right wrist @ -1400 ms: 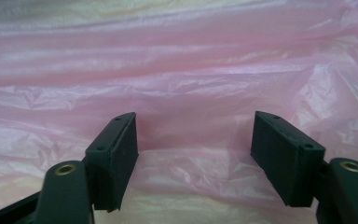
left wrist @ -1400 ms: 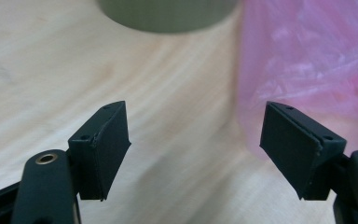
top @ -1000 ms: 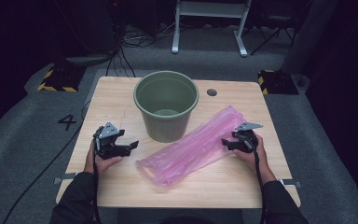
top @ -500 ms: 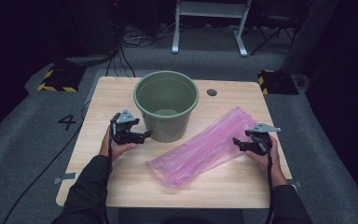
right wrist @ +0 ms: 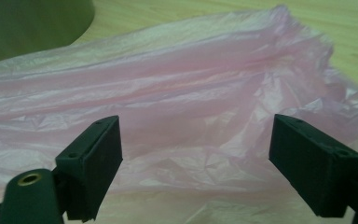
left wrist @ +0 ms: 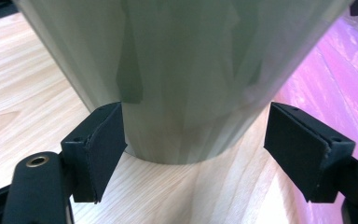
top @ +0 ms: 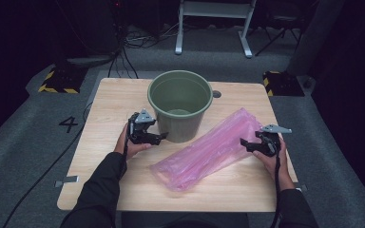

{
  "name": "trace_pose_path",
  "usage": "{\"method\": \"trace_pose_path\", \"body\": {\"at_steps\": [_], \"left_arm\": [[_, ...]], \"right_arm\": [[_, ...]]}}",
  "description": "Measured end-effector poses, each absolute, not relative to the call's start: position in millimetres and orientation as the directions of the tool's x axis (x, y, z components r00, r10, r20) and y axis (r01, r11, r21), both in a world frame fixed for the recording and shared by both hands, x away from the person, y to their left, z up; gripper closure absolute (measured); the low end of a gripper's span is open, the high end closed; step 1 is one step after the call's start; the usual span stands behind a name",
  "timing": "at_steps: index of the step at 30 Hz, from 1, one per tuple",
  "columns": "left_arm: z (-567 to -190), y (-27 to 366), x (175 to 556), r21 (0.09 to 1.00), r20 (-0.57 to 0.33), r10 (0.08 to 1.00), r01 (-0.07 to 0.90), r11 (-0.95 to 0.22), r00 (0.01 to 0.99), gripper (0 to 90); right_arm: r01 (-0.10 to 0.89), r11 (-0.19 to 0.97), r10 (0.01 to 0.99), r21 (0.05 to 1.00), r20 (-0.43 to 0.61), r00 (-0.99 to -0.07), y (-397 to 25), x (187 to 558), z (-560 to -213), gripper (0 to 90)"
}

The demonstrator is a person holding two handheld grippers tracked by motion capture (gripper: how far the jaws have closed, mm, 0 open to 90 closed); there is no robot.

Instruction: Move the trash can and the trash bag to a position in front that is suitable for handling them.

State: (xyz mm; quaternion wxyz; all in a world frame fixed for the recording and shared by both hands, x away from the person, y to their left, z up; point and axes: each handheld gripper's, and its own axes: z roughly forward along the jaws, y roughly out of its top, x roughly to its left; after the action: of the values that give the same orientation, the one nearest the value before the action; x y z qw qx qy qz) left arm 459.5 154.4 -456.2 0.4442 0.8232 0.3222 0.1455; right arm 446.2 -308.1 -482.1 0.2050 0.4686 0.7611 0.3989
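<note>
A green bucket (top: 179, 105) stands upright at the middle back of the wooden table (top: 109, 102). A long pink plastic bag (top: 209, 149) lies flat to its right, running diagonally toward the front. My left gripper (top: 160, 137) is open at the bucket's lower left side; in the left gripper view the bucket base (left wrist: 186, 93) sits between the spread jaws, the left pad (left wrist: 103, 149) close to its wall. My right gripper (top: 245, 144) is open at the bag's right edge, and the crumpled bag (right wrist: 177, 116) lies just ahead of its jaws.
A round cable hole (top: 216, 94) sits in the table behind the bucket. Grey floor with a "4" mark (top: 68, 124) surrounds the table; cables (top: 123, 57) and a white stand (top: 214, 23) lie beyond its back edge. Bare wood shows at the front left.
My left gripper has moved right and forward up to the bucket's base. The right gripper has shifted slightly right and nearer the front edge; the bag has slid a little with it.
</note>
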Motion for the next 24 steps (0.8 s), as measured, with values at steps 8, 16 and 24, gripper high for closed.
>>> {"method": "trace_pose_path", "body": {"at_steps": [8,16,24], "left_arm": [[-459,134,456,0.81,-0.078,0.626,0.415,-0.413,0.776,20.4],[-453,146,417,0.814,-0.072,0.603,0.396,-0.424,0.794,20.6],[-469,151,373,0.759,-0.037,0.597,0.41,-0.505,0.802,21.0]], "right_arm": [[0.586,0.289,0.865,0.757,0.056,-0.499,-299,456,-494,24.5],[0.59,0.31,0.872,0.746,0.023,-0.489,-296,460,-501,30.4],[0.557,0.35,0.85,0.753,-0.005,-0.527,-292,456,-500,56.3]]}}
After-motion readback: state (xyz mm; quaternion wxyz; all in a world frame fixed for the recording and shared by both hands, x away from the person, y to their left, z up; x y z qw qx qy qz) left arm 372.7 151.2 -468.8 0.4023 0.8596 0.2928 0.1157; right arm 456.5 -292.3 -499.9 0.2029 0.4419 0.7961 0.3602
